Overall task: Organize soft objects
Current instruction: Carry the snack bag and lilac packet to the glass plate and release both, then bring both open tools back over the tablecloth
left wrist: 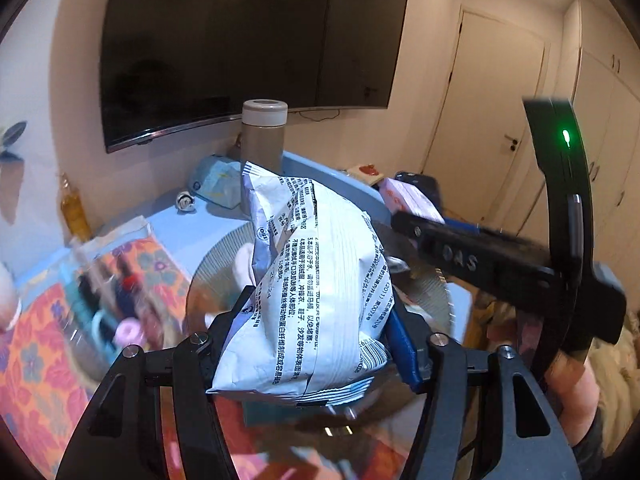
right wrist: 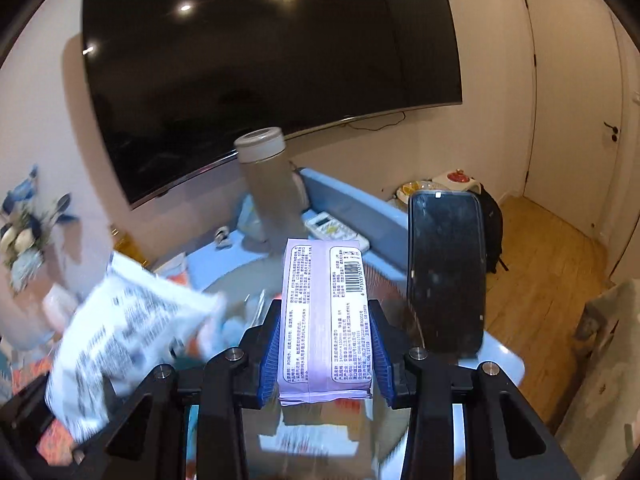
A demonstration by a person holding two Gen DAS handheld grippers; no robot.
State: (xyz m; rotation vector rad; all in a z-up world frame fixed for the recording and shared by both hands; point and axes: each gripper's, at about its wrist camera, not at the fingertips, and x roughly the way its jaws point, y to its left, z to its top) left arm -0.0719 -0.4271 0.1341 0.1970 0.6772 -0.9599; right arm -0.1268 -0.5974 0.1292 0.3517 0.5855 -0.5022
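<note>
Behind everything hung a wide dark TV (right wrist: 260, 68) on a pale wall, above a blue tabletop (left wrist: 180, 236) with a tall grey flask (left wrist: 263, 136) standing near the wall. Over the tabletop, the left claw (left wrist: 316, 308) was clamped on a crumpled white pack (left wrist: 320, 280) printed with black text. Beside it, the right claw (right wrist: 326, 344) gripped a flat pink pack (right wrist: 324, 320) between blue pads (right wrist: 269, 356). A black phone (right wrist: 446, 272) stood just right of that pack.

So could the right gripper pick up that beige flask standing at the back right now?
Probably not yet. The right gripper is already shut on a lilac tissue pack, so it has no free grip. The flask itself stands upright and unobstructed behind it.
</note>
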